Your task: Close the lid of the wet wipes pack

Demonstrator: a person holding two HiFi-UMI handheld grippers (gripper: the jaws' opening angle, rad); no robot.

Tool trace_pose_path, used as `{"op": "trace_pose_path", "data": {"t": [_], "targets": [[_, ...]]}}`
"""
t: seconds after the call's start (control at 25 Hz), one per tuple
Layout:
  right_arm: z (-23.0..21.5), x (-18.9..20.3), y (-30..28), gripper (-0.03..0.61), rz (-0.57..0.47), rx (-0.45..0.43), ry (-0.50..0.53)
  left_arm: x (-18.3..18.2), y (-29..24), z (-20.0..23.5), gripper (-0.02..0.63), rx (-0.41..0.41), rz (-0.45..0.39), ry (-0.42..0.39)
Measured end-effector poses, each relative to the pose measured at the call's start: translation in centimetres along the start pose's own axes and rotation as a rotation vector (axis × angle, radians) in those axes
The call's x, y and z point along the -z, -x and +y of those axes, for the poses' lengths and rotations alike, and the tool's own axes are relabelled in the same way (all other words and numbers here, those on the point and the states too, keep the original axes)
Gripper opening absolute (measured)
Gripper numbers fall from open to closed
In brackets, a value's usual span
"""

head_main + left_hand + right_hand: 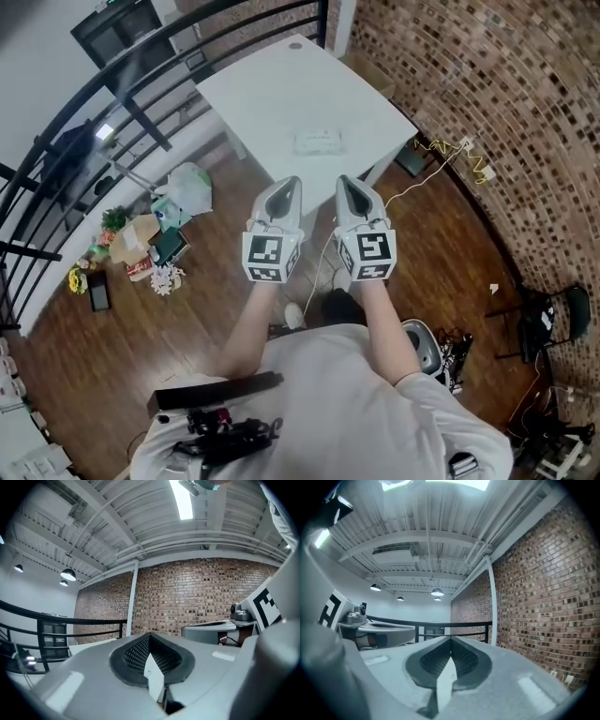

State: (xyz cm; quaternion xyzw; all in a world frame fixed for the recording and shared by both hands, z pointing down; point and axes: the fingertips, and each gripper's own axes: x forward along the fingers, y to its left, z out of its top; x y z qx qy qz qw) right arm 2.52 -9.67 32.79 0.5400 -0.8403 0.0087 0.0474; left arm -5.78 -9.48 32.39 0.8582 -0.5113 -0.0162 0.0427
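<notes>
Person is holding both grippers side by side in front of the body, tips pointing fwd toward the white table (272, 89). Left gripper (293, 182) is keeping its jaws pressed together w/ nothing between them. Right gripper (343, 181) is doing the same: jaws together, empty. Both are hovering near the table's near edge, touching nothing.

Wet wipes pack (319, 142) is lying flat on the table toward that near edge, ahead of the grippers and apart from both. Too small to tell how its lid is sitting.

Brick wall (487, 84) is curving round on the right and a black railing (112, 84) is running along the left. Bags & boxes (150, 234) are sitting on the wood floor (187, 328) left of the table.
</notes>
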Motion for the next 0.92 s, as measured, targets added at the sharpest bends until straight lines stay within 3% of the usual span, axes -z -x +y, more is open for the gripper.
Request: {"op": "trace_pose_path", "data": {"t": [0.48, 0.92], "targets": [[-3.0, -4.5, 0.3, -0.015, -0.087, -0.035, 0.011, -6.1, -2.0, -3.4, 0.015, -0.032, -0.096, -0.059], [-4.6, -4.5, 0.8, -0.014, -0.093, -0.07, 0.025, -6.0, -2.3, -1.9, 0.015, -0.148, -0.126, -0.045]]}}
